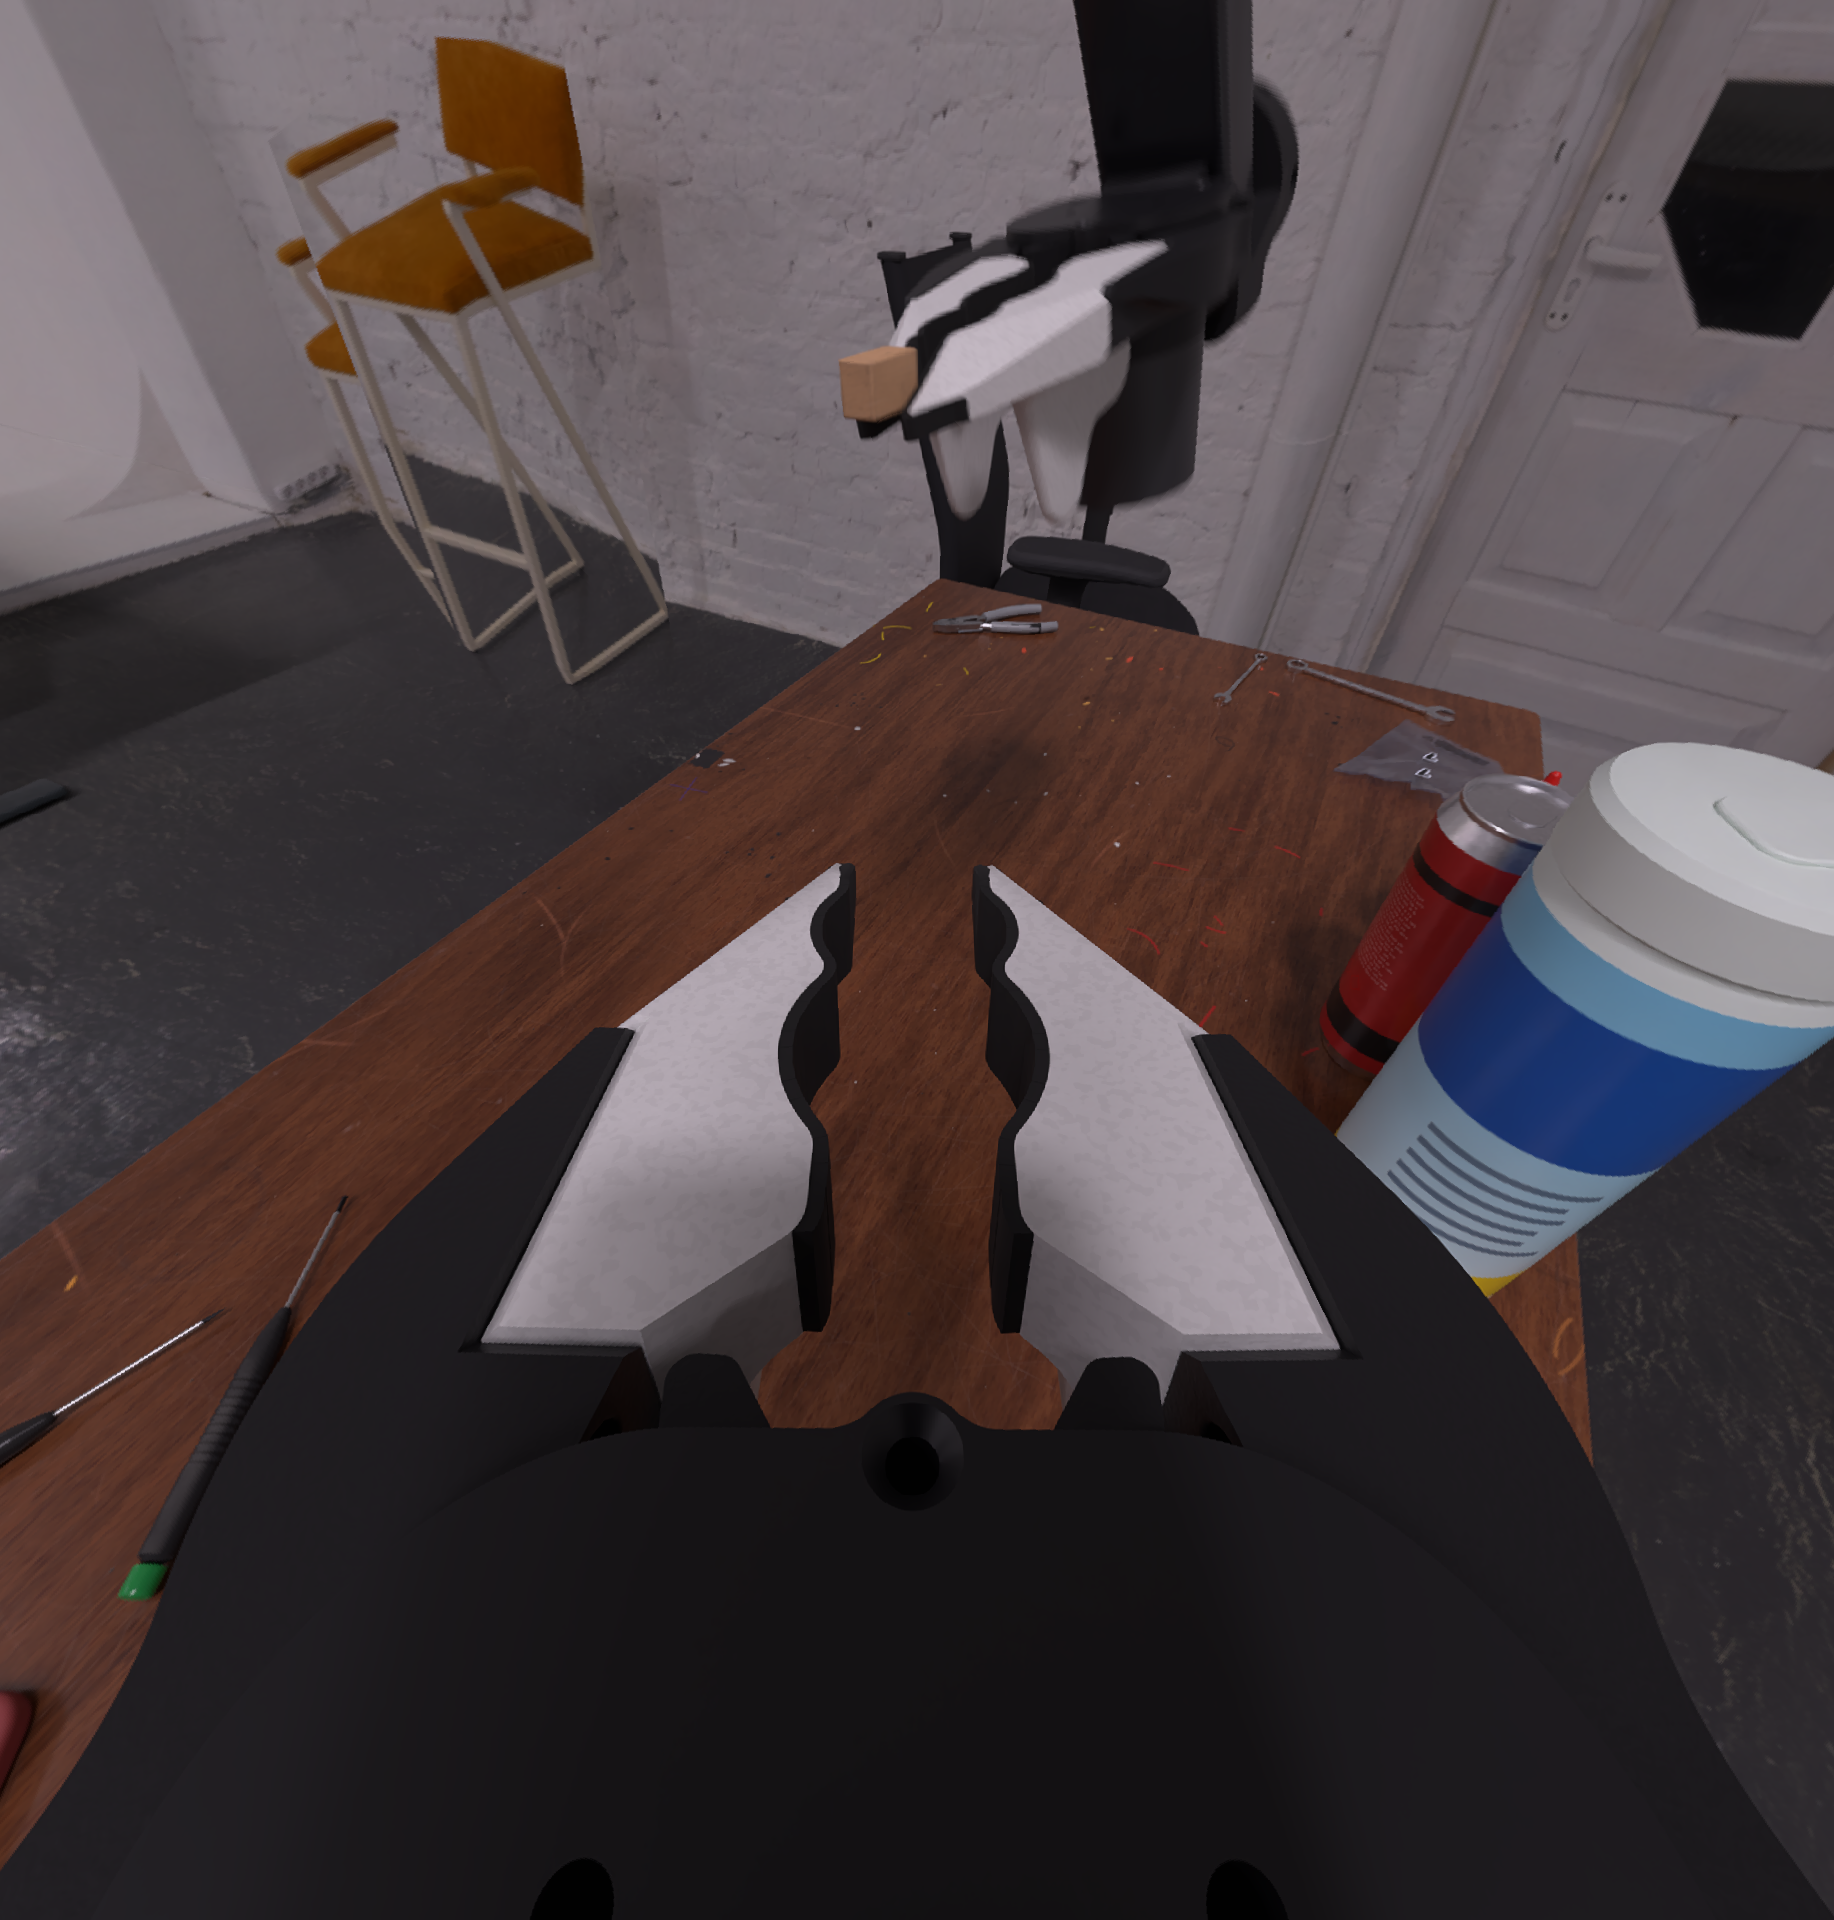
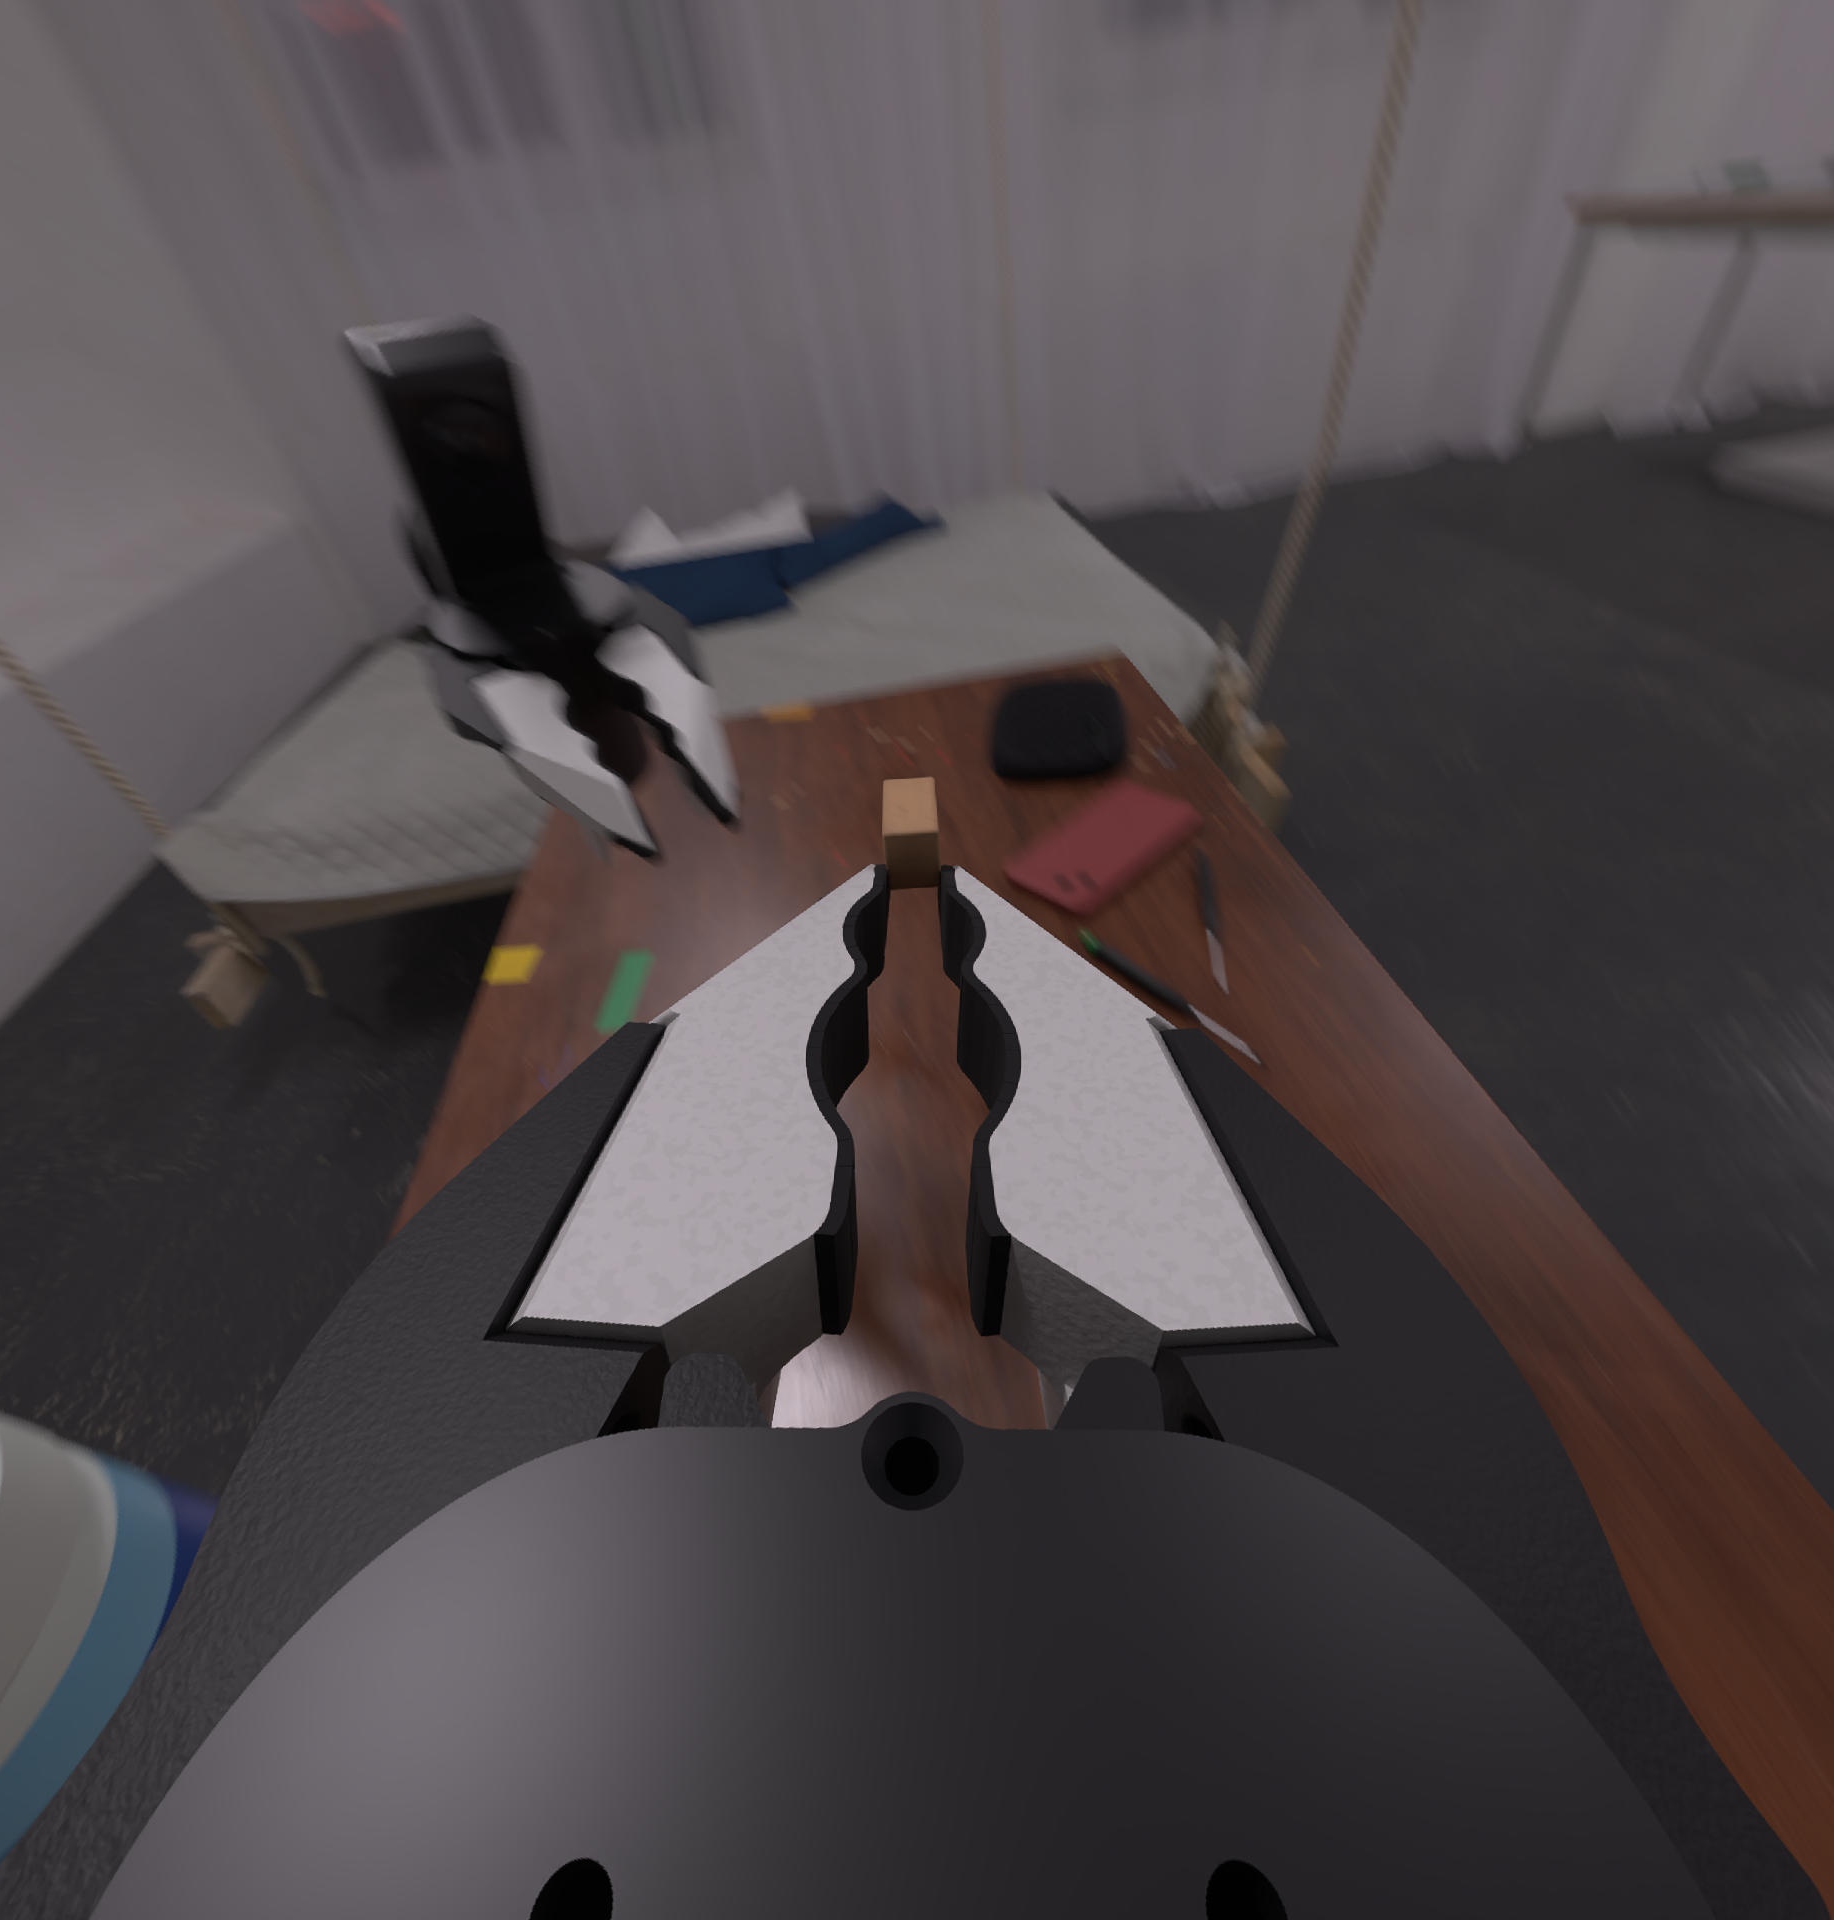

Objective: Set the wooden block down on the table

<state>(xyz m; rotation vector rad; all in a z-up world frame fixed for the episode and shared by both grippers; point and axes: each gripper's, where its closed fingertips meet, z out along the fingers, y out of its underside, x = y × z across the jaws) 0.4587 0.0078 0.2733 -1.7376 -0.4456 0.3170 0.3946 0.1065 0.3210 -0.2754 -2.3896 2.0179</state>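
A small light wooden block point(image 2: 911, 834) is pinched between the tips of my right gripper point(image 2: 911, 878), which is shut on it and holds it well above the brown wooden table point(image 2: 788, 914). In the left wrist view the same block point(image 1: 877, 382) shows high over the table's far end, held at the tips of the right gripper point(image 1: 908, 400). My left gripper point(image 1: 913, 878) is open and empty, hovering over the table point(image 1: 996, 790). It also shows in the right wrist view point(image 2: 674, 805), left of the block.
A large white-lidded blue canister point(image 1: 1619, 1018) and a red can point(image 1: 1422, 914) stand at the table's right edge. Screwdrivers point(image 1: 238, 1382), pliers point(image 1: 991, 621) and wrenches point(image 1: 1360, 691) lie on it. A red phone point(image 2: 1100, 847), black pouch point(image 2: 1058, 727) and tools point(image 2: 1214, 925) lie beyond the block.
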